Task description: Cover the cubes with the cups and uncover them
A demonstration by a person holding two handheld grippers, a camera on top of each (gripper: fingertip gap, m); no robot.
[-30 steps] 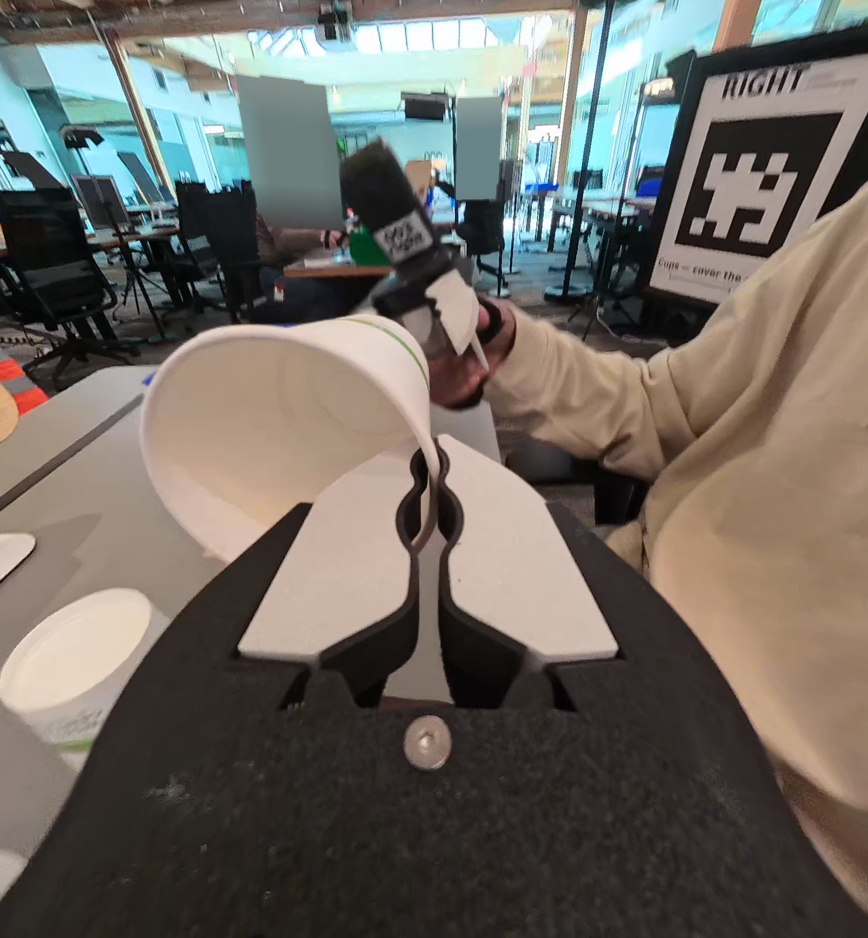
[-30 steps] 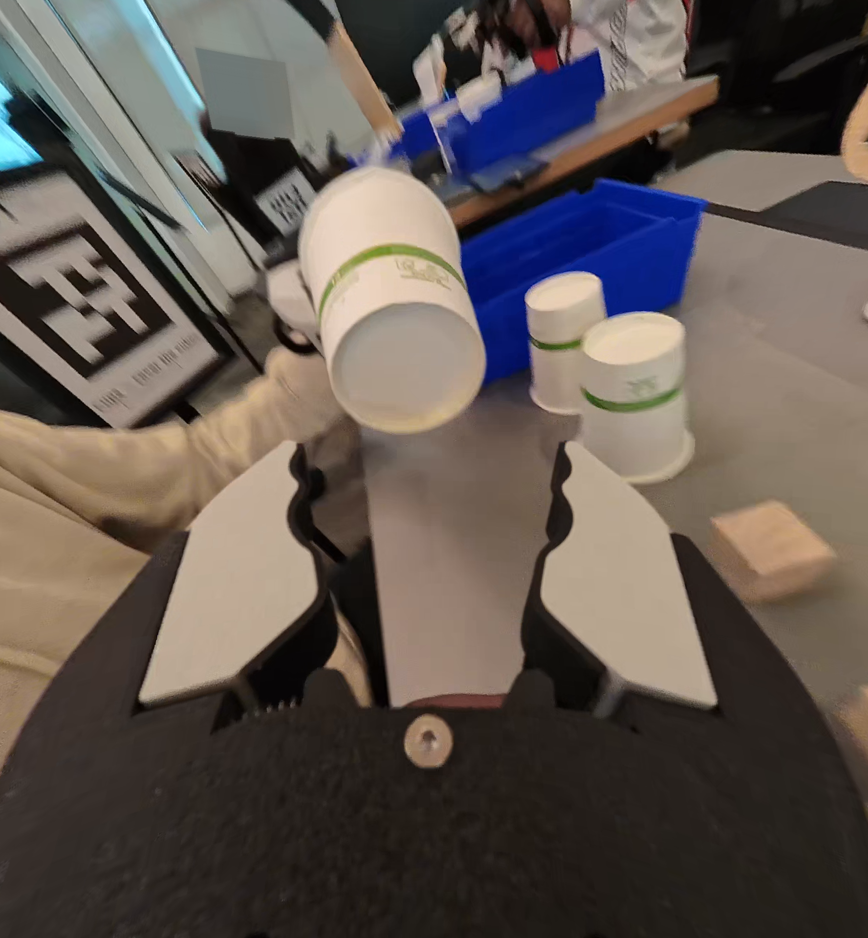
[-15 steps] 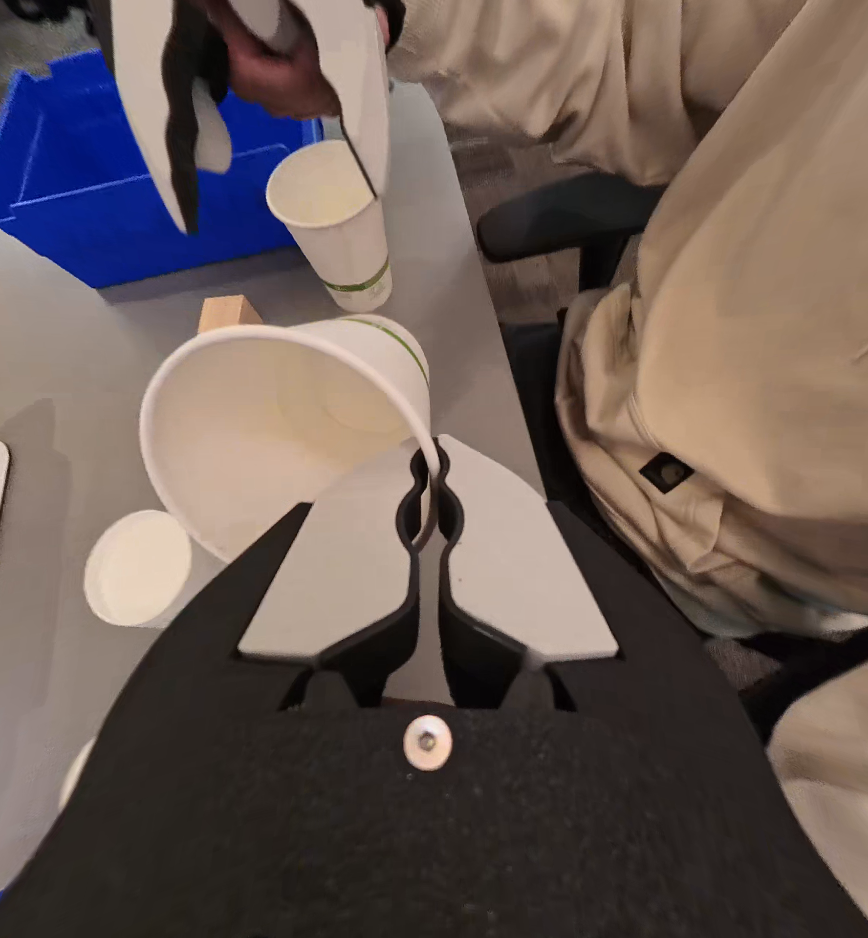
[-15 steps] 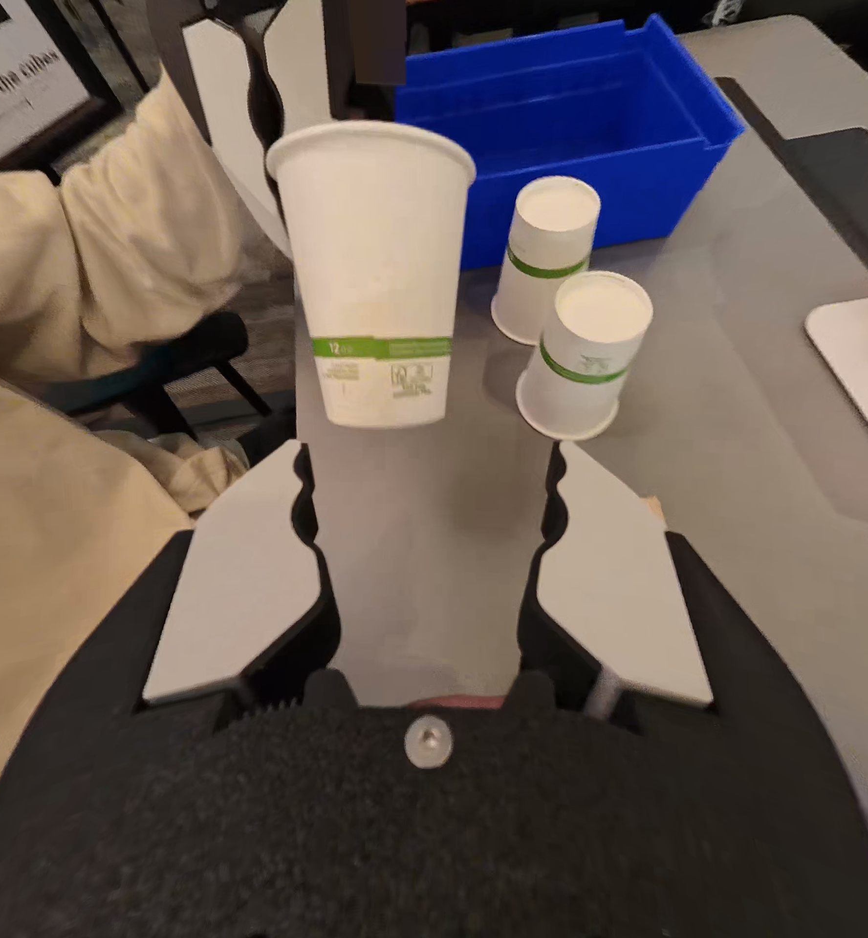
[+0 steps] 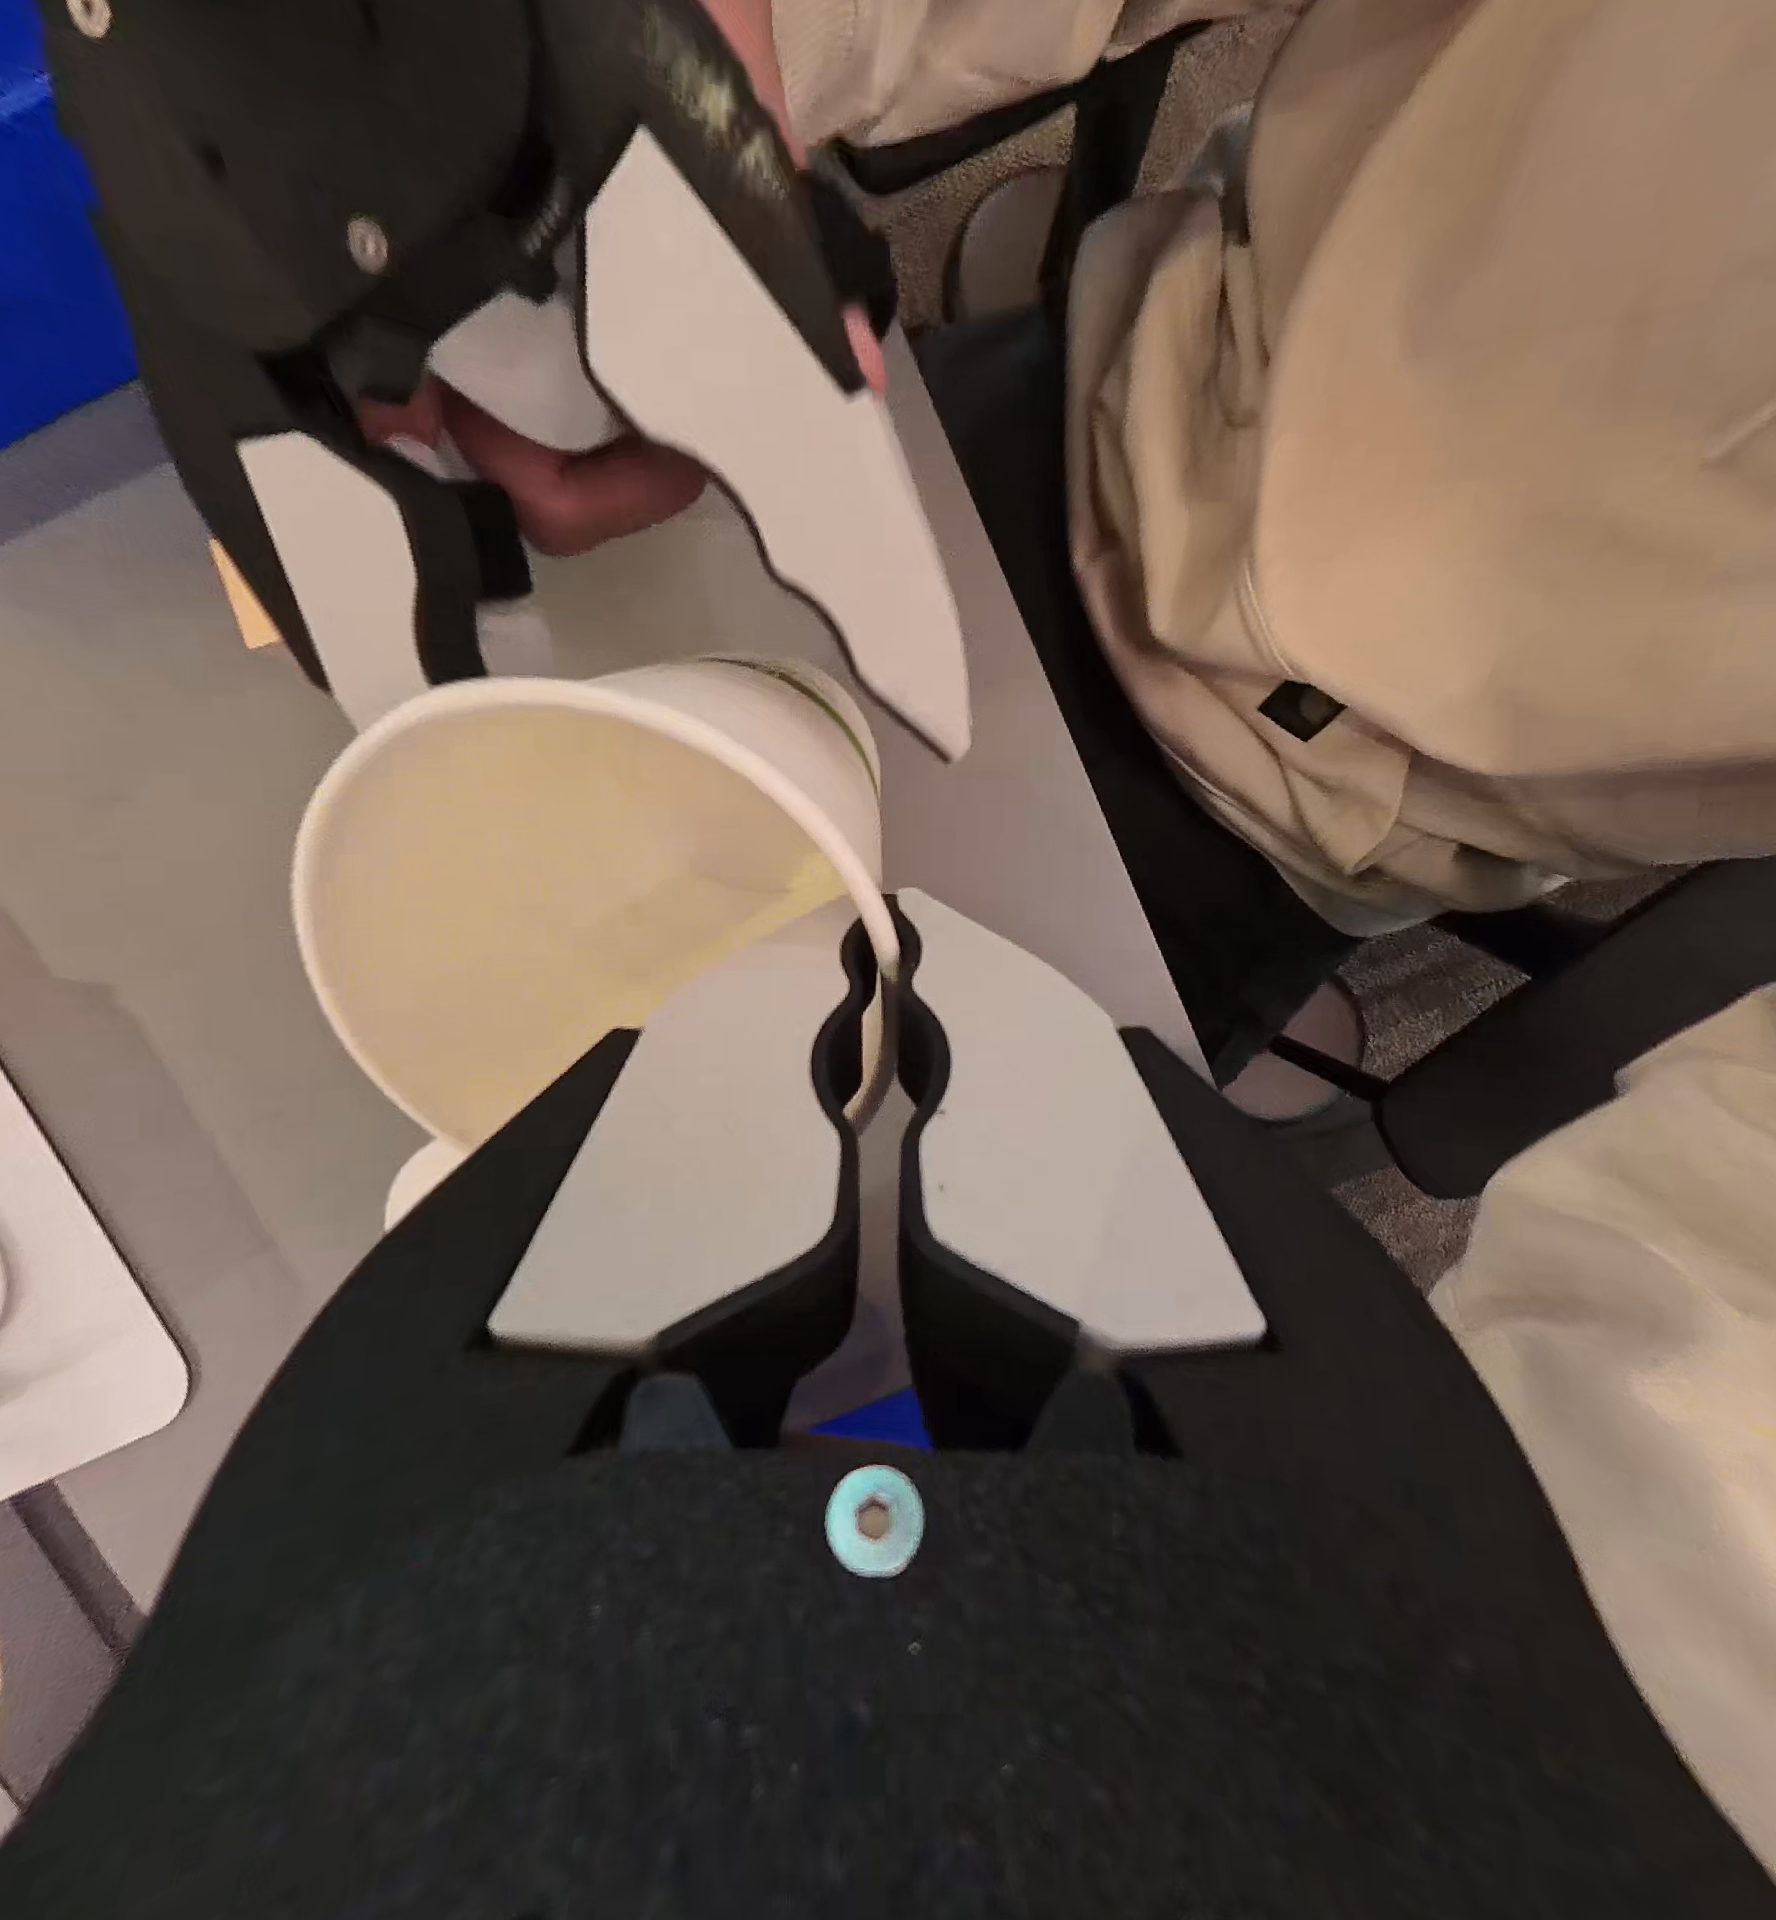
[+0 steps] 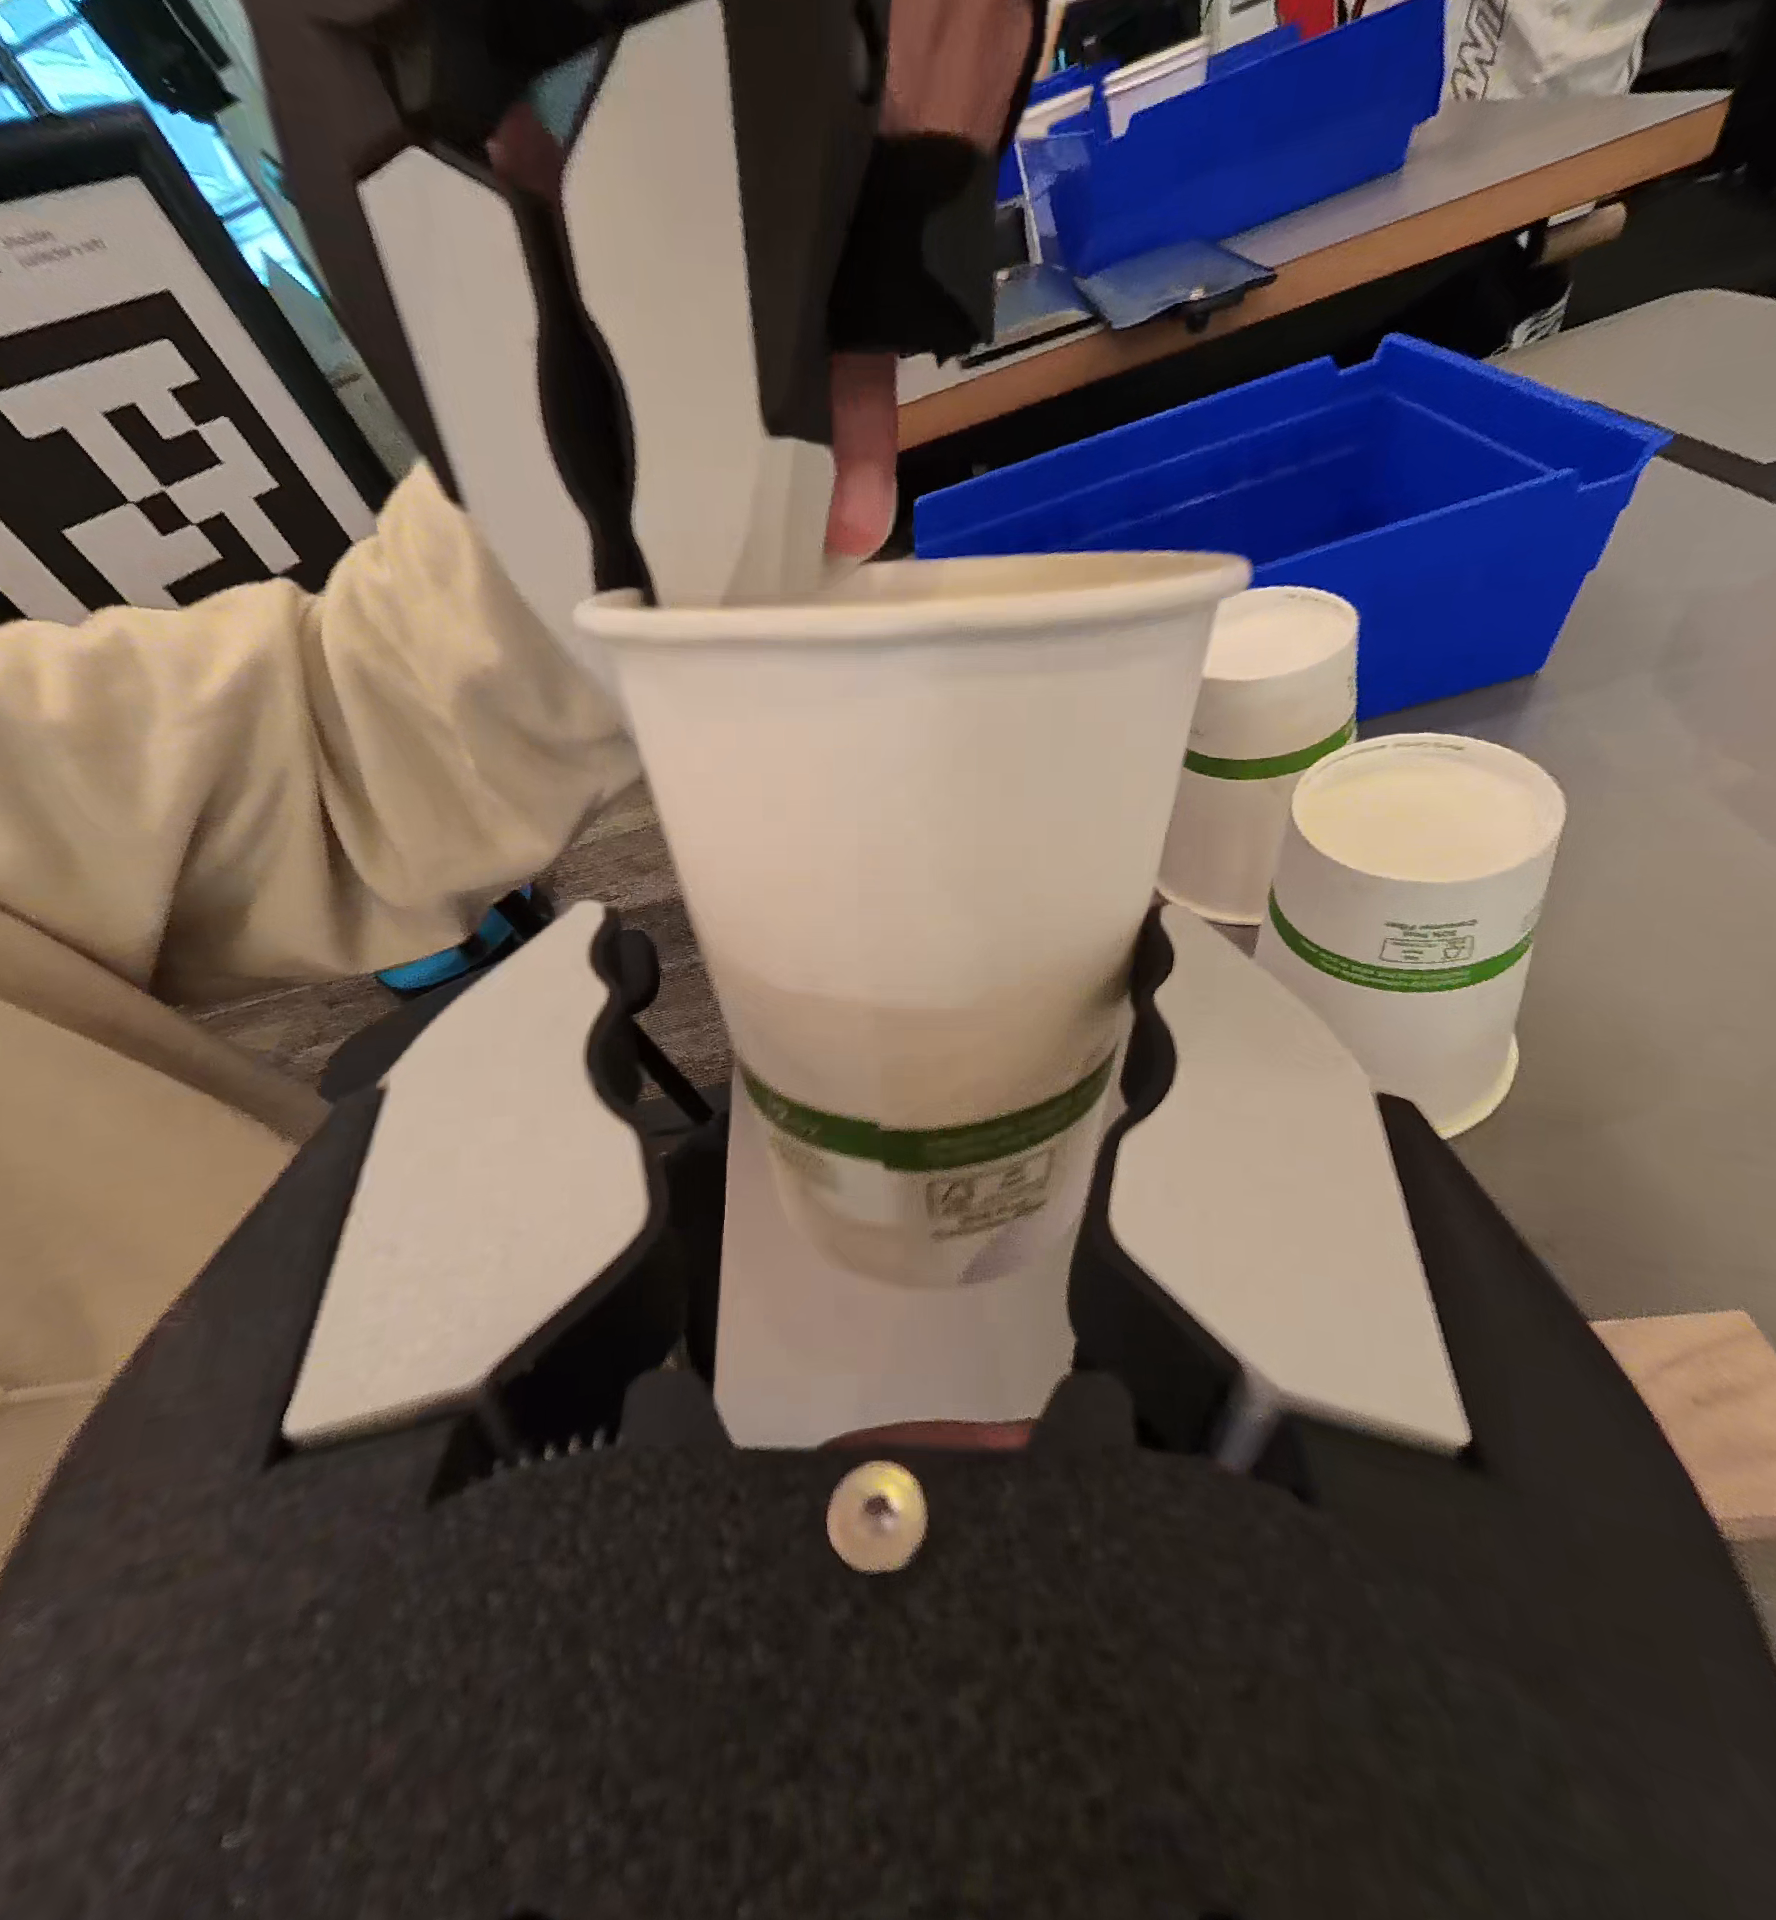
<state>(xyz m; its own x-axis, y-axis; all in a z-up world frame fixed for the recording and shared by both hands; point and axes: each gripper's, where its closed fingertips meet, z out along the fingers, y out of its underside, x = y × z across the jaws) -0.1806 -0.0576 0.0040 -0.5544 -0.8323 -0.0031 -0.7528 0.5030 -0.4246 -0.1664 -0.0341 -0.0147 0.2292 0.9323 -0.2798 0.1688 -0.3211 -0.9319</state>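
Note:
My left gripper (image 5: 884, 956) is shut on the rim of a white paper cup (image 5: 551, 883) with a green band and holds it mouth-up above the grey table (image 5: 84, 727). In the right wrist view the cup (image 6: 905, 831) hangs upright from the left gripper (image 6: 738, 577). My right gripper (image 6: 884, 935) is open, with one finger on each side of the cup's lower part. Two more cups (image 6: 1268, 748) (image 6: 1414, 914) stand upside down at the right. A wooden cube (image 6: 1694, 1403) lies beside my right gripper. Another cube's corner (image 5: 240, 603) shows behind the right gripper's fingers (image 5: 759, 436).
A blue bin (image 6: 1383, 499) stands at the back of the table. A white tray (image 5: 32, 1299) lies at the left. The table's edge (image 5: 1071, 779) runs close by the held cup, with the person's beige sleeve (image 6: 240, 748) beyond it.
The left gripper has turned the cup from tilted to upright and kept its hold on the rim. The right gripper has moved in until its open fingers flank the cup.

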